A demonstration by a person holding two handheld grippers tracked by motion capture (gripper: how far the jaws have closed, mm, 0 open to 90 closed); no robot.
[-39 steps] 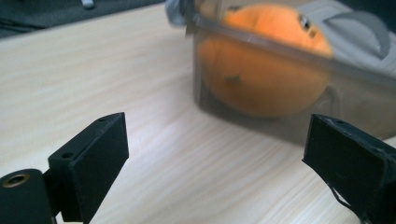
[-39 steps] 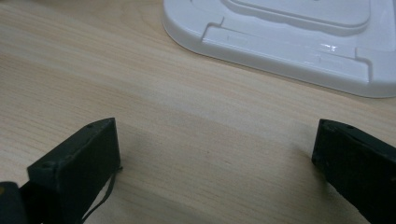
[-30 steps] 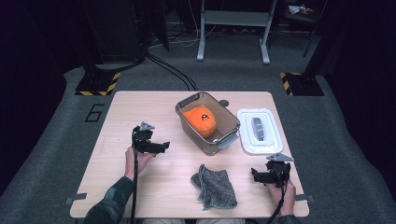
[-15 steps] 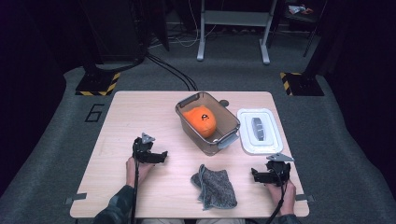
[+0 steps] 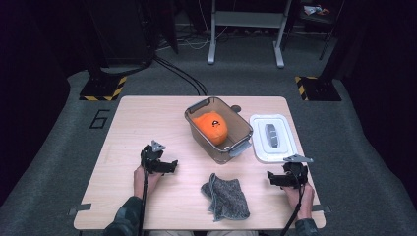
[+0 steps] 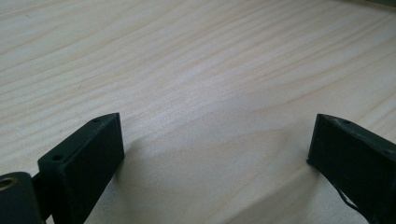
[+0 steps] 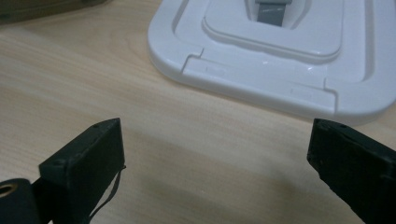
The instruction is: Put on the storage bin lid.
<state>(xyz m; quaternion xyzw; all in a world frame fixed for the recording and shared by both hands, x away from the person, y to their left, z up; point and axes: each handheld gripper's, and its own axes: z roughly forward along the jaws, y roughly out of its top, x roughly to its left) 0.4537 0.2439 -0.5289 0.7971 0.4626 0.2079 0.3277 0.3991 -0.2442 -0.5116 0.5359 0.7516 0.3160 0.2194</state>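
Claws first: the left claw rests low on the bare wood surface with its jaws wide apart and nothing between them; the right claw also has its jaws wide apart and holds nothing.

The grey cloth lies crumpled at about 6 o'clock on the surface, between the two claws and apart from both; my guess is that the cloth is the next thing to pick up. To do it well, bring one claw in low from the side, keep the jaws open until a thick fold sits between them, then squeeze on the fold and not on a thin edge, so it does not slip out.

The cloth's long side runs from about 11 o'clock to about 5 o'clock; its bunched end points up toward the box.

The box sits near the middle, with an orange thing inside; the white lid lies flat at about 3 o'clock, just beside the box; the right claw looks toward the lid's near edge.
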